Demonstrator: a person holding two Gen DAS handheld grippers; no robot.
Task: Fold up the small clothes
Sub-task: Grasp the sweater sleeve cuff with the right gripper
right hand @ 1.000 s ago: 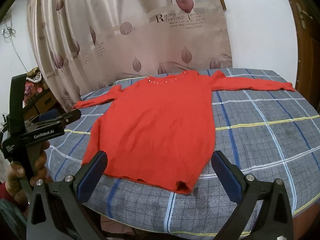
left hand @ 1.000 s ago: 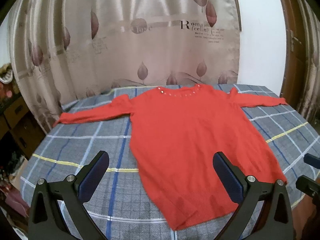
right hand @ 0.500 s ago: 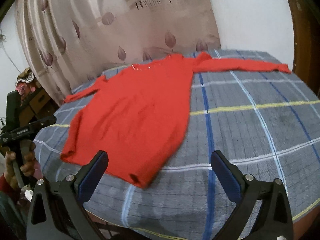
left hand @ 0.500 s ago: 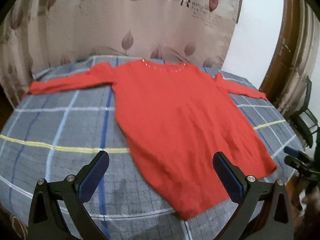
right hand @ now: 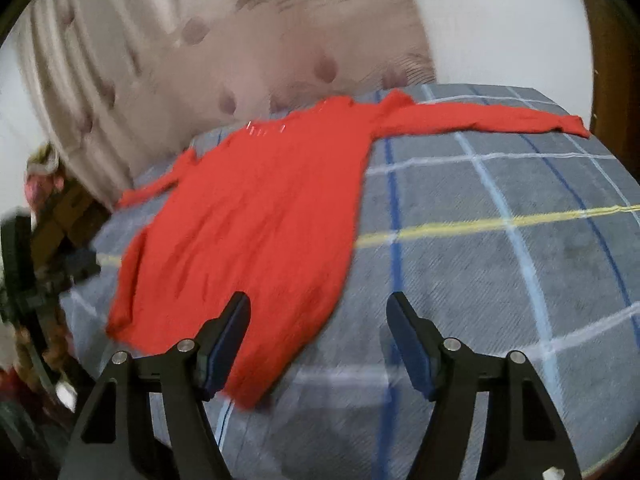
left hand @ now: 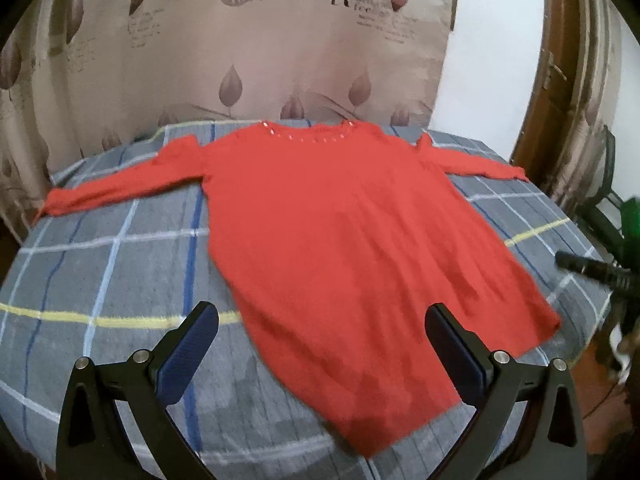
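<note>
A red long-sleeved sweater [left hand: 344, 240] lies flat on the grey plaid table cover [left hand: 100, 272], beaded neckline at the far side, both sleeves spread out sideways. It also shows in the right wrist view [right hand: 256, 220], blurred. My left gripper [left hand: 322, 344] is open and empty, held above the sweater's hem near the front edge. My right gripper [right hand: 318, 332] is open, narrower than before, and empty, above the hem's right corner. The right sleeve [right hand: 480, 122] stretches to the far right edge.
A beige curtain [left hand: 248, 48] with leaf prints hangs behind the table. A wooden door [left hand: 568, 80] stands at the right. Boxes and clutter [right hand: 52, 208] sit off the table's left side. The other gripper shows at the right edge [left hand: 596, 272] of the left wrist view.
Both grippers have moved forward over the table toward the sweater's hem. The right gripper's jaws have narrowed and its view swung right. The sweater has not moved.
</note>
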